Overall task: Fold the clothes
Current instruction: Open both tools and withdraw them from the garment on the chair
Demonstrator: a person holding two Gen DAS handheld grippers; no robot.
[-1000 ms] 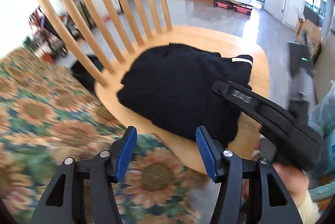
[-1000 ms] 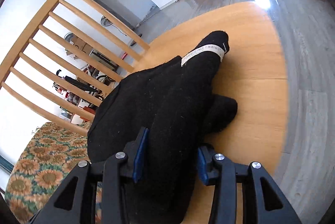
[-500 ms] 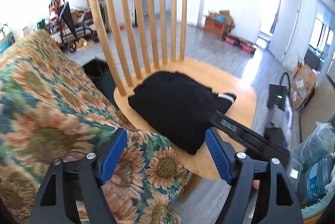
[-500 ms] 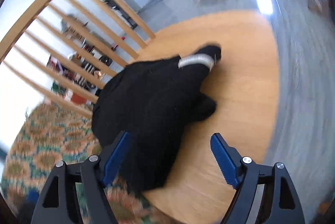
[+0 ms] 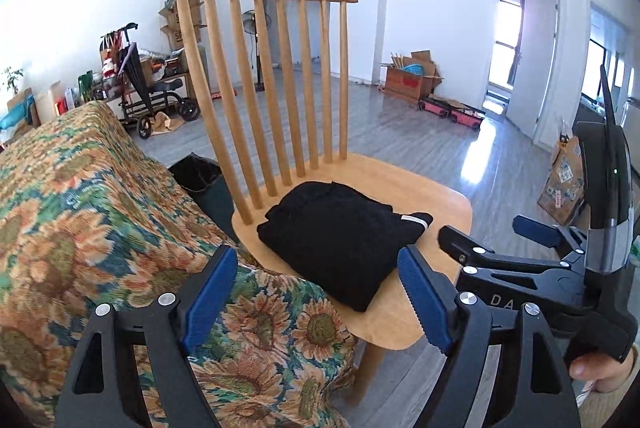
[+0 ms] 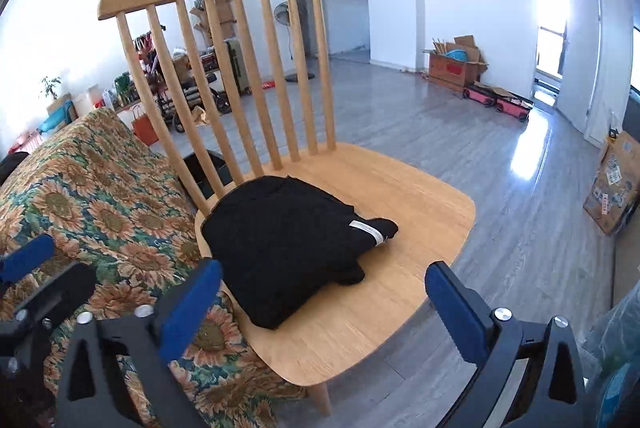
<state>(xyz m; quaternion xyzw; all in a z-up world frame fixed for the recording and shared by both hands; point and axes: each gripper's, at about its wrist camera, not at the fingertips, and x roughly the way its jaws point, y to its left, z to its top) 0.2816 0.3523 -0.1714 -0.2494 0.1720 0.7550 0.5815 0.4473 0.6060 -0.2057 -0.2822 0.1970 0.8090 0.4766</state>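
Since both the left gripper [image 5: 316, 292] and right gripper [image 6: 320, 308] hang empty above the chair [image 6: 420, 211], jaws opening, the folded black garment [image 6: 280, 244] on its seat may slump open where its edge overhangs toward the sunflower cover [image 6: 100, 195].

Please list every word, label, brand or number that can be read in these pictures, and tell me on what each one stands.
"DA": on the black body of the right gripper, seen from the left wrist; the rest is hidden.
White tag on the folded black garment: print too small to read.
Red print on the cardboard box by the wall: blurred, unreadable.
Stickers on the carton at the right: unreadable.
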